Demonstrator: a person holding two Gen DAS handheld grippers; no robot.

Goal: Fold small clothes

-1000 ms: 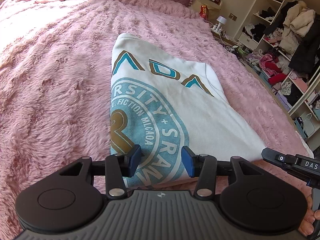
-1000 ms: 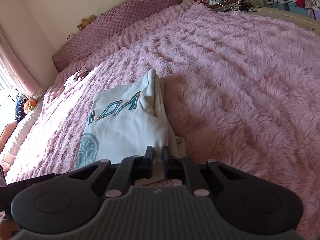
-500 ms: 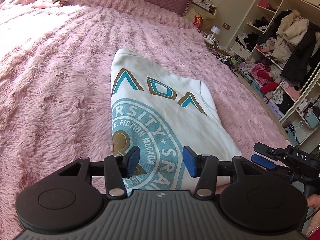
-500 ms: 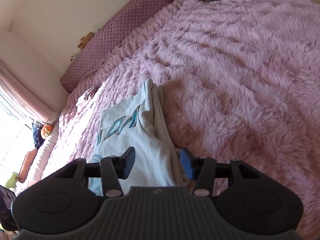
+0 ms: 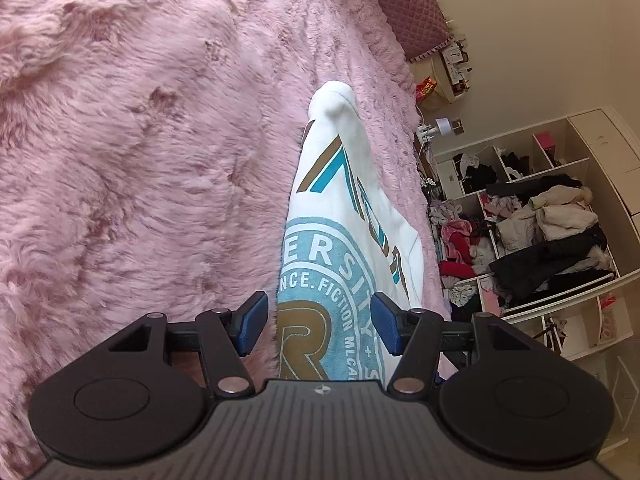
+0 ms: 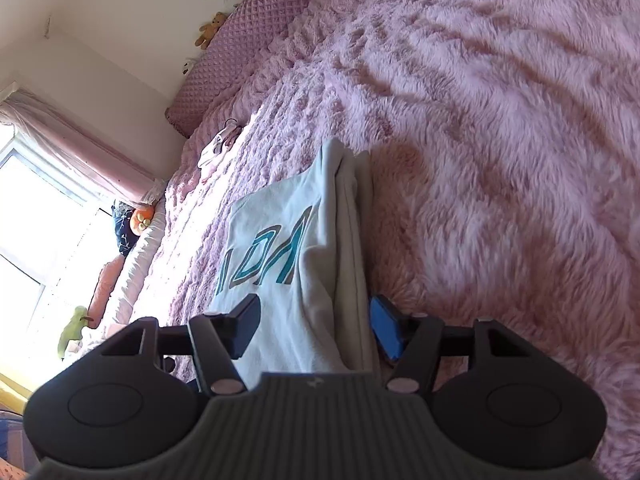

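I see hard daylight from the window (image 6: 36, 216), blown out to white glare. It rakes the fluffy bed cover (image 6: 500, 128), leaving a soft shadow beside the folded shirt (image 6: 280, 280). Fisheye bending curves both views' edges; corners go dark.

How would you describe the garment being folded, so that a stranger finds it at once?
Look at the bed under the fluffy pink blanket. On it lies a folded white shirt, right ahead of both grippers. Its teal round emblem and teal-and-brown letters set it apart from the small pale item lying nearer the headboard.
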